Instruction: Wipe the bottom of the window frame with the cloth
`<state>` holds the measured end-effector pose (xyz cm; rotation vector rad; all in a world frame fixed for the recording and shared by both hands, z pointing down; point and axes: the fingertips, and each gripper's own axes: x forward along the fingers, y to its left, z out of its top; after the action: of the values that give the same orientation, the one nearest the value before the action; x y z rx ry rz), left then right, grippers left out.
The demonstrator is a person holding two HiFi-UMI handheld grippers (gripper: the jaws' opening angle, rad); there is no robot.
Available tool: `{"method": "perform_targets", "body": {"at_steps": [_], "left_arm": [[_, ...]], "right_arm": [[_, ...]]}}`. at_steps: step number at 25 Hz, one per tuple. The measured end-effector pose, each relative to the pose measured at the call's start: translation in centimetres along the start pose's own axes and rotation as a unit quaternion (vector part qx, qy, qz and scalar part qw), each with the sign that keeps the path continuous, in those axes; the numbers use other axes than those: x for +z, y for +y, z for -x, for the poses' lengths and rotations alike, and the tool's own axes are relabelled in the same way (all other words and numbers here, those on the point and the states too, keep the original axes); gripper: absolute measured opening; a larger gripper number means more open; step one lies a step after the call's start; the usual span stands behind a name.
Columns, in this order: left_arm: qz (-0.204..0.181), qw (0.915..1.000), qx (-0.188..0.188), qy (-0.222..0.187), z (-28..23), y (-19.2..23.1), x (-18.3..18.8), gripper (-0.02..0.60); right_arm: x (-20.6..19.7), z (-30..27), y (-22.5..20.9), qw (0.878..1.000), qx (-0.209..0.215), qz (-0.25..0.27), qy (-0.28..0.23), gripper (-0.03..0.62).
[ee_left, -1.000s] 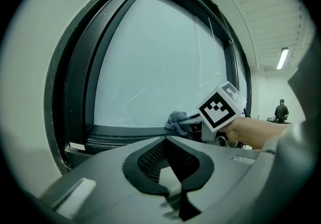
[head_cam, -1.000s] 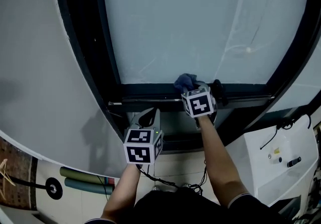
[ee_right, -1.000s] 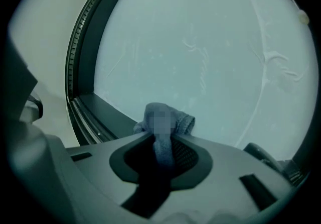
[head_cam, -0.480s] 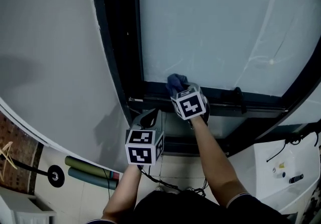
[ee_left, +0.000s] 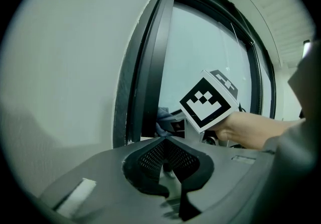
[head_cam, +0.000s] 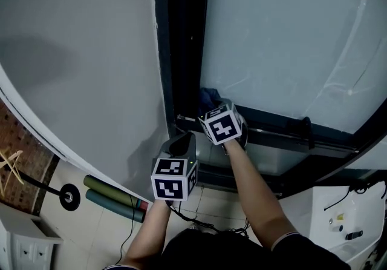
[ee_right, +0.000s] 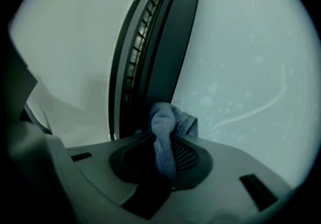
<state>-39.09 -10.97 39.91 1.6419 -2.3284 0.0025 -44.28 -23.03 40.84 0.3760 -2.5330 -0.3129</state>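
Left fingers [ee_left: 148,155]: tips pressed together, nothing between them
Right fingers [ee_right: 186,156]: clamped on a bunched fold of the cloth [ee_right: 161,122]; the fabric sticks out past the tips
Wall [head_cam: 78,51]: pale grey and plain; it fills the left side of the head view
Rolled tubes [head_cam: 112,199]: two lie side by side on the floor at lower left, one green and one dark
Left gripper [head_cam: 180,137]: held low below the window frame and apart from it; its marker cube faces the head camera; the left gripper view looks up at the right gripper's cube
Window frame [head_cam: 181,32]: dark; an upright post runs down beside the wall and meets a bottom rail that slopes off to the right
Cloth location [head_cam: 208,96]: blue; it sits in the corner where post and bottom rail meet, against the lower edge of the glass
Right gripper [head_cam: 213,105]: at that corner, cube toward the head camera; a bare forearm [head_cam: 254,196] reaches up behind it
Glass [head_cam: 284,32]: pale and frosted-looking; faint curved streaks and spots show on it
Handle [head_cam: 307,131]: small and dark; it sits on the bottom rail, well right of the cloth
White unit [head_cam: 344,226]: at lower right, with dark cables on it
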Motion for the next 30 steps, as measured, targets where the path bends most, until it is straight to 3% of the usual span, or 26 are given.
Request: {"method": "perform_targets", "body": {"at_steps": [10,15,23,30], "left_arm": [[0.003,1.0000,-0.004,-0.002,0.3,-0.5,0.0,0.006],[-0.001,0.9995,-0.030,0.002,-0.3,-2.4,-0.2,0.006],[-0.029,0.9921,-0.121,-0.011,-3.6,-12.6,1.4,0.006],[-0.054,0.9823,-0.179,-0.015,-5.9,-23.7,1.9,0.006]], "right_arm": [[1.2,3.2,-0.9,0.999,-0.023,-0.011,-0.047,0.089],[1.4,6.1,-3.0,0.996,-0.051,-0.016,-0.068,0.090],[-0.3,17.1,-13.6,0.982,-0.155,-0.028,-0.106,0.089],[-6.9,25.4,-22.7,0.970,-0.213,-0.061,-0.096,0.090]]}}
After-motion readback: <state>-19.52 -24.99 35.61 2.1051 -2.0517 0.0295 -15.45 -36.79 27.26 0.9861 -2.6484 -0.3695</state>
